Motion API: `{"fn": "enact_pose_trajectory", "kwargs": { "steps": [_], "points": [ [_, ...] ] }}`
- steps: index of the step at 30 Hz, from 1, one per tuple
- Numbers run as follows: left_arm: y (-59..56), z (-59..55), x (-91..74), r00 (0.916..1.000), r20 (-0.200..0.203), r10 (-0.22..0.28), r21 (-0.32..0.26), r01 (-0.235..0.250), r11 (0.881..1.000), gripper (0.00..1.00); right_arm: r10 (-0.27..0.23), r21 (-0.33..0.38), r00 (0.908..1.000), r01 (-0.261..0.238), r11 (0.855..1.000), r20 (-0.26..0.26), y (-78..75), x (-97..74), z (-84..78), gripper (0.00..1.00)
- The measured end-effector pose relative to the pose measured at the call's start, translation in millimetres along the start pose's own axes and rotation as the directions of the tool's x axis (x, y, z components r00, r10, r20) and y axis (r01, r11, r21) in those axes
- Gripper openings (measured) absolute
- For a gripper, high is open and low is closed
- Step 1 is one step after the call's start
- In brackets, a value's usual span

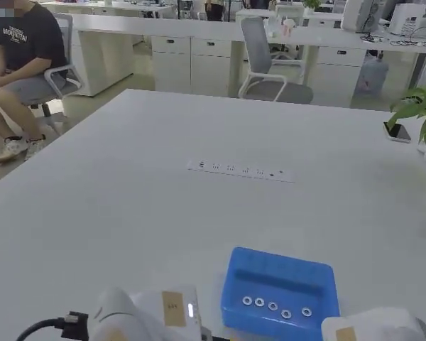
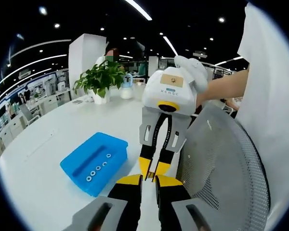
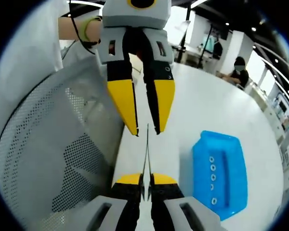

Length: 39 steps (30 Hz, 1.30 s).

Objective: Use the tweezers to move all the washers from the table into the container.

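The white desk (image 1: 128,199) stretches wide and open beyond the blue container (image 1: 280,280). The container sits close to the desk's near edge, with five washers (image 1: 273,306) in a row inside. At that edge, beside a mesh chair back (image 3: 53,154), the two tools face each other tip to tip. The right tool (image 3: 145,182) is clenched on the tweezers (image 3: 147,154). The left tool (image 3: 146,132) is released, its jaws spread either side of the tweezers' point.

We count five washers (image 1: 272,307) in one blue container (image 1: 280,258) — plus one pair of tweezers (image 3: 146,154), one power strip (image 1: 240,171), and two grippers — left gripper (image 3: 146,132), right gripper (image 3: 145,180).
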<state>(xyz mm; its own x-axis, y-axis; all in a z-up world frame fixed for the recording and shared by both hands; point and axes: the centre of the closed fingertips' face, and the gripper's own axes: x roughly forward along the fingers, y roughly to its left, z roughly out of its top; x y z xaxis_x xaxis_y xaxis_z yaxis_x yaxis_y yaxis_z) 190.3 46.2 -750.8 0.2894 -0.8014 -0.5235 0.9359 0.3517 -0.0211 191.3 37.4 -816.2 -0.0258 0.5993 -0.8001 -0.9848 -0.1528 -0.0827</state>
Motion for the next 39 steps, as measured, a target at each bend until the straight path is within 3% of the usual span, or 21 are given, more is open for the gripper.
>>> {"fn": "enact_pose_trajectory", "kwargs": {
  "steps": [5, 10, 14, 21, 23, 25, 27, 30, 32, 35, 37, 39],
  "points": [
    [-2.1, -2.4, 2.9, 0.9998, -0.017, -0.013, 0.023, 0.013, 1.000, 0.00, 0.000, -0.017, 0.9999, 0.000, 1.000, -0.017, 0.8, 1.8, -0.9, 0.03],
    [-1.9, -6.5, 4.1, 0.9991, -0.040, -0.017, 0.040, 0.019, 0.999, 0.00, -0.005, -0.023, 0.9995, 0.004, 1.000, -0.031, 0.1, 3.2, -3.4, 0.04],
    [0.0, -18.4, 7.1, 0.9958, -0.090, -0.014, 0.076, 0.020, 0.997, 0.00, -0.011, -0.011, 0.9986, 0.011, 1.000, -0.051, -0.3, 7.2, -9.3, 0.05],
    [2.9, -40.2, 14.9, 0.9829, -0.183, -0.020, 0.098, 0.039, 0.994, 0.00, -0.013, 0.034, 0.9979, 0.015, 0.999, -0.064, 0.7, 16.9, -19.6, 0.05],
    [5.4, -48.4, 16.0, 0.9751, -0.221, -0.018, 0.108, 0.042, 0.993, 0.00, -0.021, 0.057, 0.9985, 0.024, 0.998, -0.050, -0.3, 19.3, -19.9, 0.06],
    [7.4, -52.1, 16.9, 0.9724, -0.233, -0.019, 0.106, 0.045, 0.993, 0.00, -0.032, 0.091, 0.9991, 0.034, 0.995, -0.027, -2.0, 20.8, -18.8, 0.07],
    [9.1, -54.2, 16.8, 0.9712, -0.237, -0.026, 0.094, 0.050, 0.994, 0.00, -0.046, 0.103, 0.9986, 0.049, 0.993, -0.027, -2.6, 20.0, -20.8, 0.12],
    [13.1, -62.4, 16.5, 0.9581, -0.285, -0.023, 0.114, 0.058, 0.992, 0.00, -0.098, 0.136, 0.9952, 0.097, 0.986, -0.002, -3.6, 11.6, -21.9, 0.26],
    [16.7, -66.0, 17.7, 0.9507, -0.309, -0.020, 0.127, 0.062, 0.990, 0.00, -0.127, 0.200, 0.9909, 0.116, 0.973, 0.042, -2.8, 2.4, -22.0, 0.28],
    [20.3, -69.0, 20.5, 0.9434, -0.330, -0.029, 0.125, 0.074, 0.989, 0.00, -0.198, 0.307, 0.9756, 0.161, 0.938, 0.094, -6.5, -14.4, -25.1, 0.31],
    [23.4, -75.4, 22.9, 0.9269, -0.373, -0.040, 0.137, 0.098, 0.986, 0.00, -0.265, 0.394, 0.9552, 0.195, 0.898, 0.132, -10.4, -31.3, -28.1, 0.33],
    [25.4, -78.7, 25.4, 0.9165, -0.397, -0.045, 0.149, 0.113, 0.982, 0.00, -0.329, 0.461, 0.9316, 0.227, 0.858, 0.154, -14.7, -46.9, -31.1, 0.35]
  ]
}}
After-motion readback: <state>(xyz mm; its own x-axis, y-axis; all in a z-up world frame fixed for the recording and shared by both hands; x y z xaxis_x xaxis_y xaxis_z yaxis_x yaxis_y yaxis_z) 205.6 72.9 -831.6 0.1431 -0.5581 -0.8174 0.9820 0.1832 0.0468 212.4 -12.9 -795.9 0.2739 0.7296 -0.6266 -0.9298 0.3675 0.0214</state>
